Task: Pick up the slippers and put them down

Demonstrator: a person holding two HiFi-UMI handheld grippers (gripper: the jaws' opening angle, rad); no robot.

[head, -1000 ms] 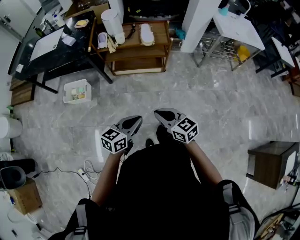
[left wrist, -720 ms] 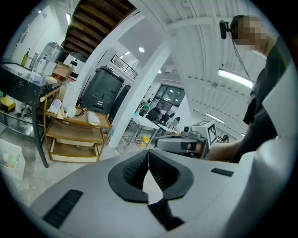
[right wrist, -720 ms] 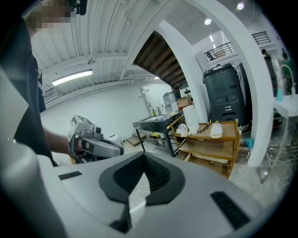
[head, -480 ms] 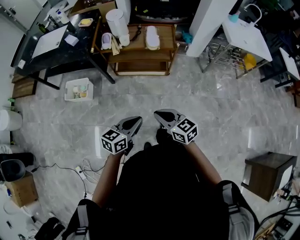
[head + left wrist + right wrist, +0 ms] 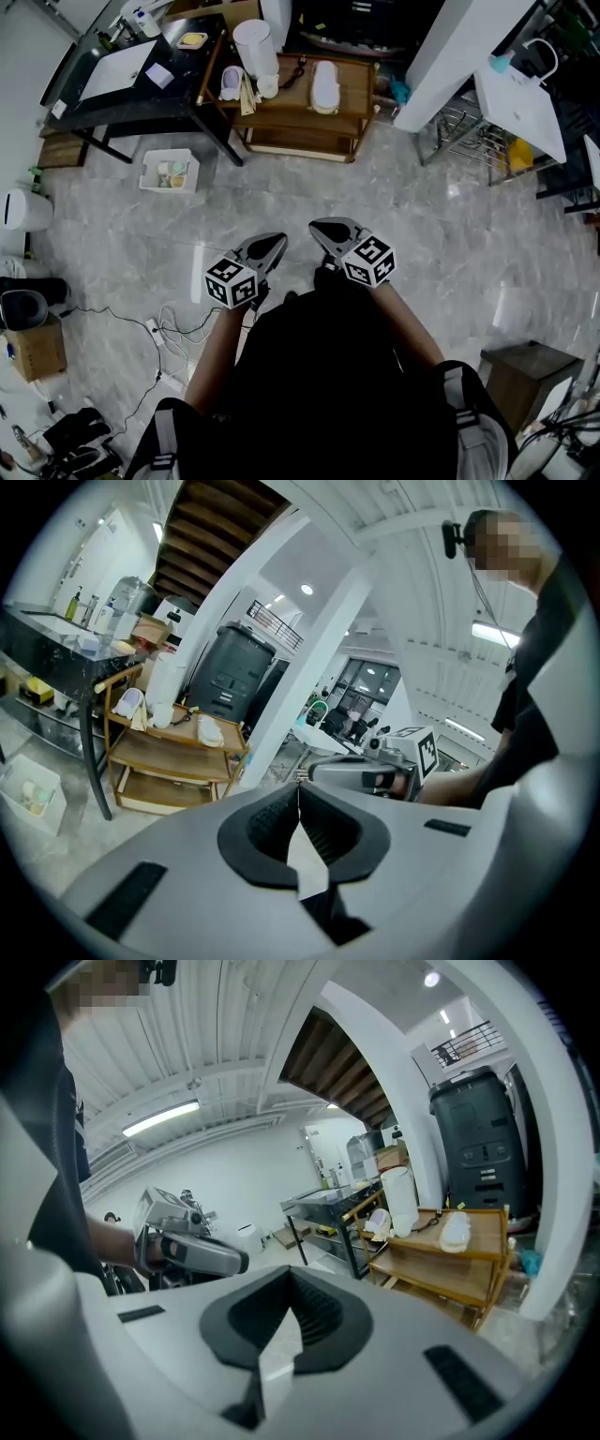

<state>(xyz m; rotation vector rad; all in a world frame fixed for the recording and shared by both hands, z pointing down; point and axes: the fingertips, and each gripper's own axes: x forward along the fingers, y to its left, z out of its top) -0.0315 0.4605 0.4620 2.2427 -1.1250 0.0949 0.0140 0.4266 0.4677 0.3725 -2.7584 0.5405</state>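
A cream slipper [image 5: 323, 84] lies on the top board of a wooden shelf [image 5: 302, 120] at the far side of the floor, and a pale purple slipper [image 5: 231, 82] stands at the shelf's left end. Both show in the left gripper view, cream [image 5: 210, 729] and purple [image 5: 131, 701], and in the right gripper view, cream [image 5: 456, 1231] and purple [image 5: 378, 1223]. My left gripper [image 5: 272, 246] and right gripper [image 5: 322, 230] hang side by side close to my body, far from the shelf. Both are shut with nothing in them. Each shows at its own camera's foot, left [image 5: 299, 785] and right [image 5: 289, 1272].
A white bin [image 5: 170, 172] sits on the grey floor left of the shelf, beside a black table [image 5: 131, 80]. A white pillar [image 5: 459, 56] and a wire rack [image 5: 487, 141] stand at the right. Cables [image 5: 169, 328] trail at the lower left; a brown cabinet [image 5: 525, 375] is at the lower right.
The room has slid in the head view: shelf and pillar sit further right, the brown cabinet lower. Both grippers were carried along, staying shut and side by side.
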